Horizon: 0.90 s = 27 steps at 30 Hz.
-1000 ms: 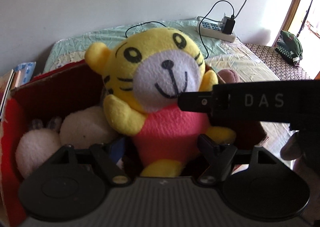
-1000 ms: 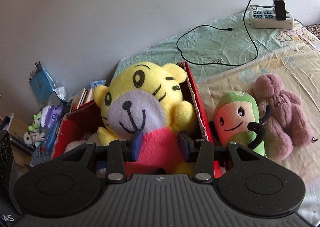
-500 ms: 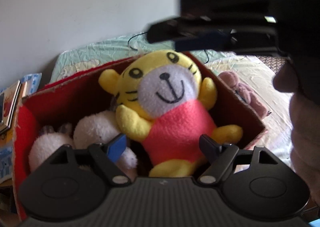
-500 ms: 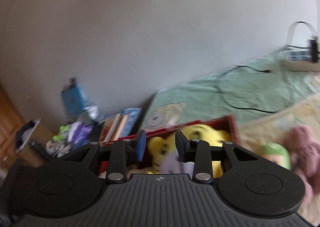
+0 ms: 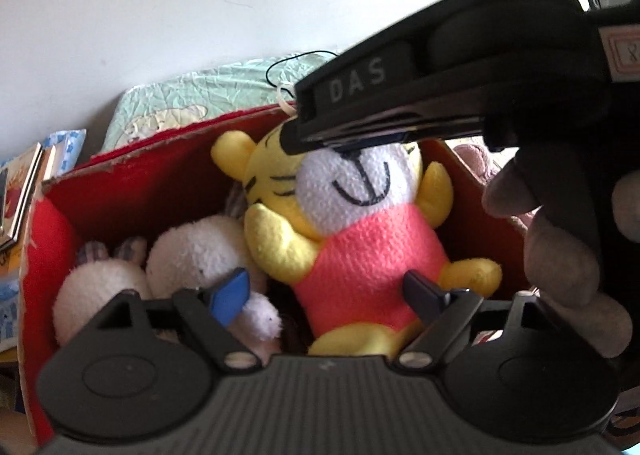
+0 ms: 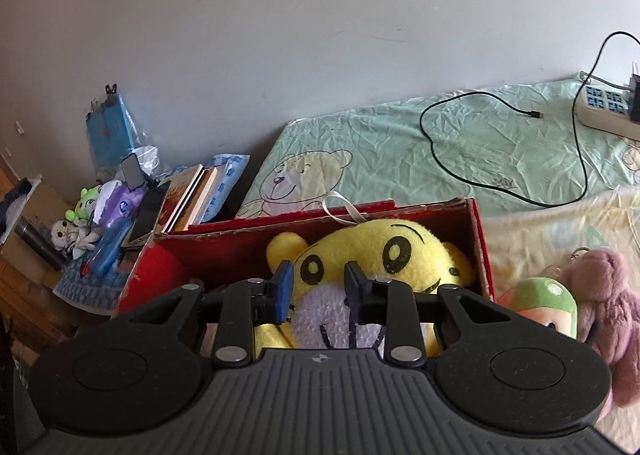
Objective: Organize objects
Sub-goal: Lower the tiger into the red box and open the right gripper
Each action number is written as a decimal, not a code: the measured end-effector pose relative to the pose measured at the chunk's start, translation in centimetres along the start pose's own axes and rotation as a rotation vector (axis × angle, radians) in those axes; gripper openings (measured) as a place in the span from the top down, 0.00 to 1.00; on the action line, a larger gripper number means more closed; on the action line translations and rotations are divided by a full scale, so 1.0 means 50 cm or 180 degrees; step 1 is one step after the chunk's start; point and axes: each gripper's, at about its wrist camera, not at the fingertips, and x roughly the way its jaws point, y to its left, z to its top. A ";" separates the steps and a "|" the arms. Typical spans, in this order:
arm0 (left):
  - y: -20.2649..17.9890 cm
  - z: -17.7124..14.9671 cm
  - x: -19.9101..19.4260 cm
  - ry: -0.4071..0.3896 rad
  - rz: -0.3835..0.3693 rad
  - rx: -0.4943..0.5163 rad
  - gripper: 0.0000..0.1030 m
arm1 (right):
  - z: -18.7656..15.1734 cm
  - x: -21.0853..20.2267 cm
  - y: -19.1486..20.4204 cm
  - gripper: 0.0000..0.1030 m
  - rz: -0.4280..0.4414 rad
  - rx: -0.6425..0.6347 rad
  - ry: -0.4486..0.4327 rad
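Note:
A yellow tiger plush (image 5: 360, 255) in a pink shirt lies on its back in the red cardboard box (image 5: 140, 183), beside a white plush (image 5: 192, 255). My left gripper (image 5: 326, 295) stands open just in front of the tiger's lower body, holding nothing. The right gripper's housing (image 5: 460, 67), held by a hand (image 5: 560, 255), hovers over the tiger's head and hides its eyes. In the right wrist view my right gripper (image 6: 320, 291) is open by a narrow gap above the tiger's face (image 6: 384, 255), inside the box (image 6: 248, 251), with nothing between its fingers.
A green and pink plush (image 6: 540, 303) and a mauve plush (image 6: 608, 295) lie on the bed right of the box. A black cable (image 6: 500, 159) and power strip (image 6: 608, 111) lie farther back. Books (image 6: 188, 195) and small clutter sit left of the box.
The right gripper let go of the tiger, which now lies lower in the box. It swung upward, then came back over the tiger's head. The left gripper stayed open.

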 end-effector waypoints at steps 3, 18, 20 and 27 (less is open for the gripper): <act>-0.002 0.002 -0.005 0.0000 0.0016 -0.0015 0.15 | 0.000 -0.012 0.011 0.71 -0.0136 -0.0132 -0.0063; -0.015 -0.007 -0.070 -0.0184 0.0397 -0.0101 0.11 | -0.020 -0.081 0.016 0.69 -0.0582 -0.0238 -0.0214; -0.014 -0.002 -0.067 -0.0194 0.0442 -0.0108 0.10 | -0.024 -0.090 0.013 0.69 -0.0597 -0.0227 -0.0226; -0.049 0.001 -0.100 -0.0257 0.0526 -0.0099 0.10 | -0.036 -0.125 -0.021 0.68 -0.0545 -0.0085 -0.0283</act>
